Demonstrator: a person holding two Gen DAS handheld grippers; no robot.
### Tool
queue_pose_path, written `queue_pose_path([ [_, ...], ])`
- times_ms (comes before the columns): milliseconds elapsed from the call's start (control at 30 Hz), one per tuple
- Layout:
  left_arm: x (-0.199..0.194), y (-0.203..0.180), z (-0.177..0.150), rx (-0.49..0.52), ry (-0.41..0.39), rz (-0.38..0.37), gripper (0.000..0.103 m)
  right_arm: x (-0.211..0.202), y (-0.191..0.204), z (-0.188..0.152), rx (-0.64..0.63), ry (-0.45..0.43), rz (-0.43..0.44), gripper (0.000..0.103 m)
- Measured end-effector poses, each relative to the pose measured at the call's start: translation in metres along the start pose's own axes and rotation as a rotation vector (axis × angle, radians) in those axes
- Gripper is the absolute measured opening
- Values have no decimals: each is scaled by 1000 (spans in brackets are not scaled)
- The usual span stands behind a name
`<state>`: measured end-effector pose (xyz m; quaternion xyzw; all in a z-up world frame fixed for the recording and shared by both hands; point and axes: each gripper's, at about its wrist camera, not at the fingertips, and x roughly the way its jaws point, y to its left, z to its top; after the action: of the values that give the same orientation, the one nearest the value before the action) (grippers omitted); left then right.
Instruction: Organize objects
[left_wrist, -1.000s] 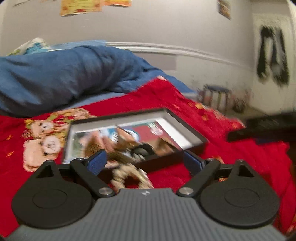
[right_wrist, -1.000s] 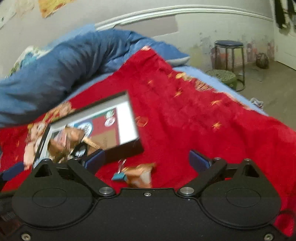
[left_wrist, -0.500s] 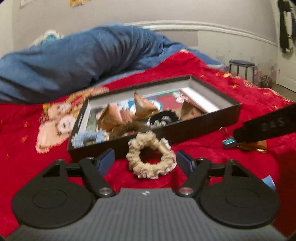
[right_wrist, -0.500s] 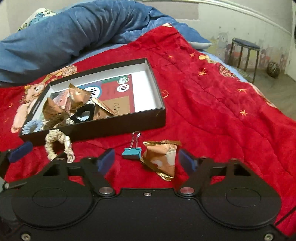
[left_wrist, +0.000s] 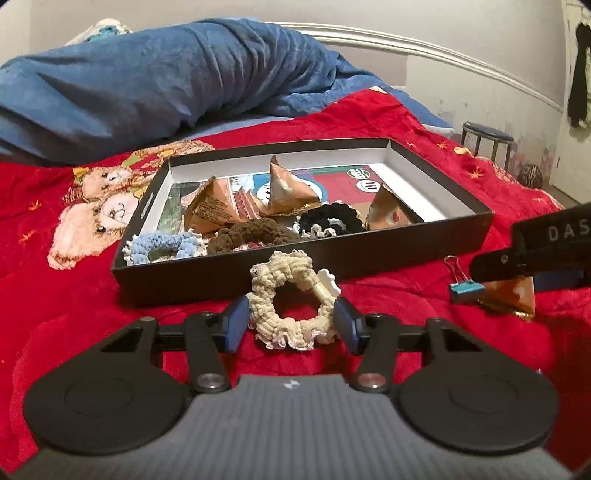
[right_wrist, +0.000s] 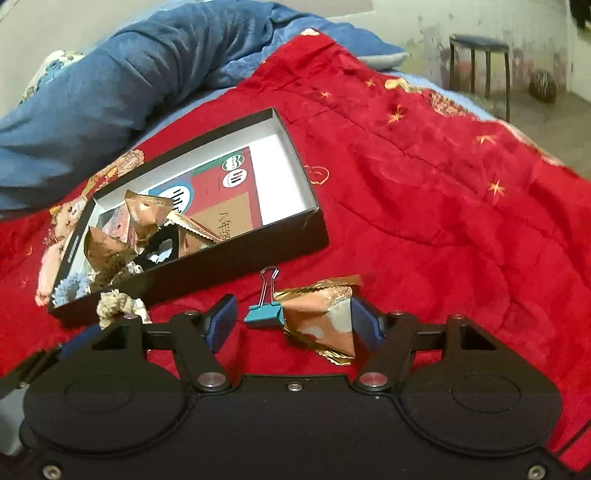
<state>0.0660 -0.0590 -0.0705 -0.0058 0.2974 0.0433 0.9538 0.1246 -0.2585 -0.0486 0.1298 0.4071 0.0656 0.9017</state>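
- Left wrist view: left gripper (left_wrist: 290, 324) low over red bed blanket (left_wrist: 406, 122), jaws closing w/ cream crocheted scrunchie (left_wrist: 291, 301) between them; pads at its sides, no squeeze visible.
- Scrunchie lies just in front of shallow black cardboard box (left_wrist: 369, 254).
- Right wrist view: right gripper (right_wrist: 294, 324) closing around copper foil snack packet (right_wrist: 321, 321); right pad touching, left pad apart.
- Teal binder clip (right_wrist: 264, 314) also between jaws, beside packet.
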Motion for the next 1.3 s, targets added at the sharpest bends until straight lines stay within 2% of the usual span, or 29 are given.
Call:
queue_pose_path([
  [67, 2, 2, 1, -22, 3, -6, 57, 3, -4, 0, 23, 13, 3, 63],
  [167, 7, 4, 2, -47, 9, -22, 40, 9, -9, 0, 60, 39, 9, 62],
  [200, 7, 3, 2, -48, 4, -27, 31, 10, -9, 0, 68, 45, 12, 61],
  [300, 7, -4, 1, -13, -5, -3, 15, 11, -9, 1, 79, 37, 32, 61],
  [400, 11, -3, 1, -17, 27, 21, 13, 12, -8, 0, 71, 46, 29, 59],
  [633, 13, 2, 2, -39, 47, 10, 13, 13, -7, -1, 62, 53, 13, 40],
  [767, 12, 2, 2, -37, 56, 10, 13, 13, -6, -1, 51, 51, 4, 34],
  [1067, 12, 3, 3, -41, 58, 5, 11, 4, -7, 2, 62, 13, -1, 34],
  [1300, 11, 5, 4, -54, 55, 0, 10, -11, -14, 10, 112, -64, 53, 34],
])
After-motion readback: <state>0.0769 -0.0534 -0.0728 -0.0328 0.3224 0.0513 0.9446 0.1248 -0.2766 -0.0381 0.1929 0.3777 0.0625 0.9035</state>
